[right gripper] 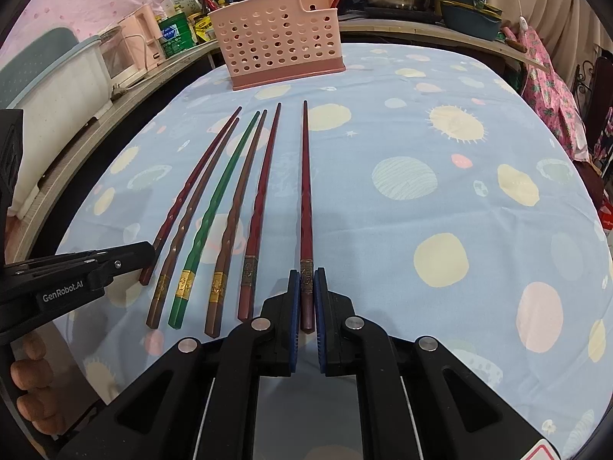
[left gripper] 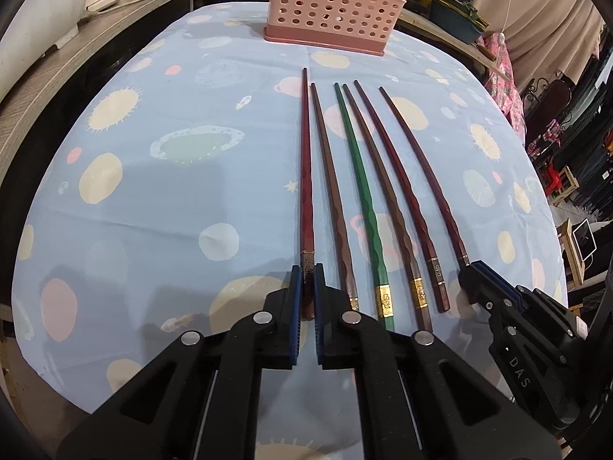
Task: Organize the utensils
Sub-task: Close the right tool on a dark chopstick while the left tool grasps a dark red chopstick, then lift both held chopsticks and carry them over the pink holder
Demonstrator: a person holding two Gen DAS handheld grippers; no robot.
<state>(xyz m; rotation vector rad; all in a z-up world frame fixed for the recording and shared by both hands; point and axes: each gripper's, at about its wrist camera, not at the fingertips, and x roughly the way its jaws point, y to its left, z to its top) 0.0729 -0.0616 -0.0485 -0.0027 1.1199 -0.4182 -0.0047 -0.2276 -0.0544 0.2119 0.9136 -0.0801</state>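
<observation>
Both claws were closed, each pinching a dark red chopstick by its thick end. At the left end of the row, the left claw (left gripper: 306, 287) gripped the left red chopstick (left gripper: 305, 176) just behind its metal band, blue pads pressed against both sides. At the opposite end, the right claw (right gripper: 306, 291) clamped the right red chopstick (right gripper: 305, 191) the same way. Between these two lay four loose chopsticks side by side on the blue patterned tablecloth (left gripper: 153, 211): a brown chopstick (left gripper: 333, 199), a green chopstick (left gripper: 364, 207), a second brown one (left gripper: 387, 207) and a third red one (left gripper: 402, 191). All six pointed their thin tips toward a pink perforated basket (left gripper: 329, 4) standing upright at the far edge of the table, well apart from the tips. Fingers (right gripper: 27, 379) of the person's left hand showed at the lower left of the right wrist view.
</observation>
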